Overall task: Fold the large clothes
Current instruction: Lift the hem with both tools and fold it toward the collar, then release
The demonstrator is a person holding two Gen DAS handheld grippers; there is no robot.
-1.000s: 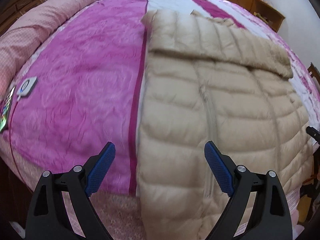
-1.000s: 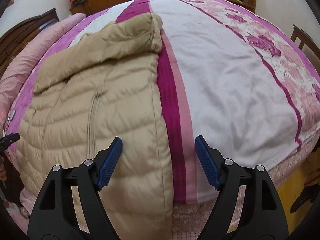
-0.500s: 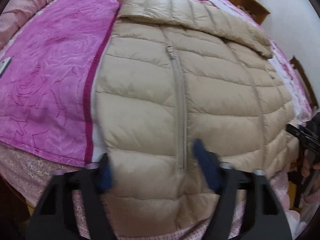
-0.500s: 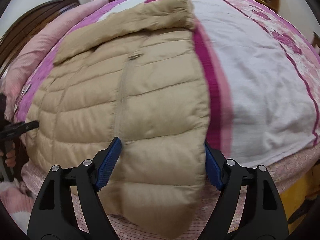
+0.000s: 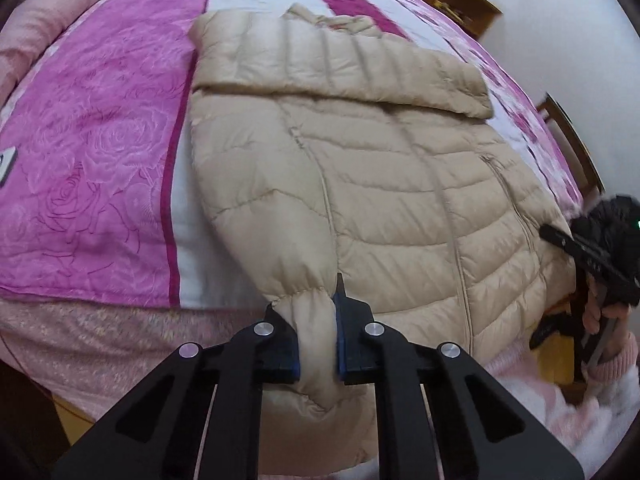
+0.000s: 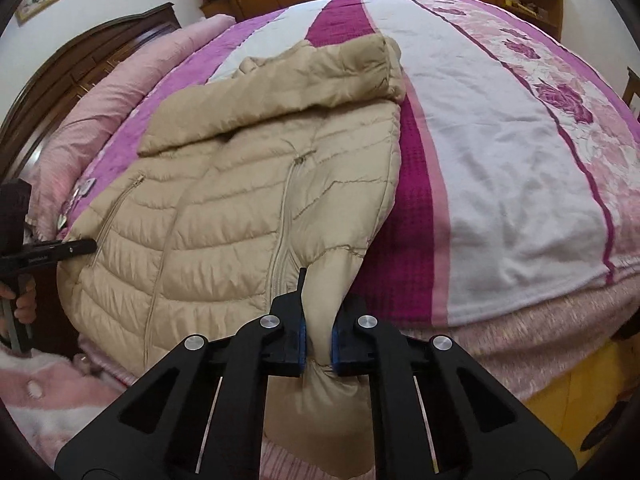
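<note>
Across the bed (image 6: 500, 152), your left gripper (image 5: 318, 354) and right gripper (image 6: 318, 346) each pinch a hem corner of the puffer jacket (image 5: 380, 184), ready to fold it upward.

Jacket (image 5: 380, 184) flat on bed (image 5: 92, 152) — sleeve folded across far end; hem corners in left tool (image 5: 318, 344), right tool (image 6: 318, 340).
</note>
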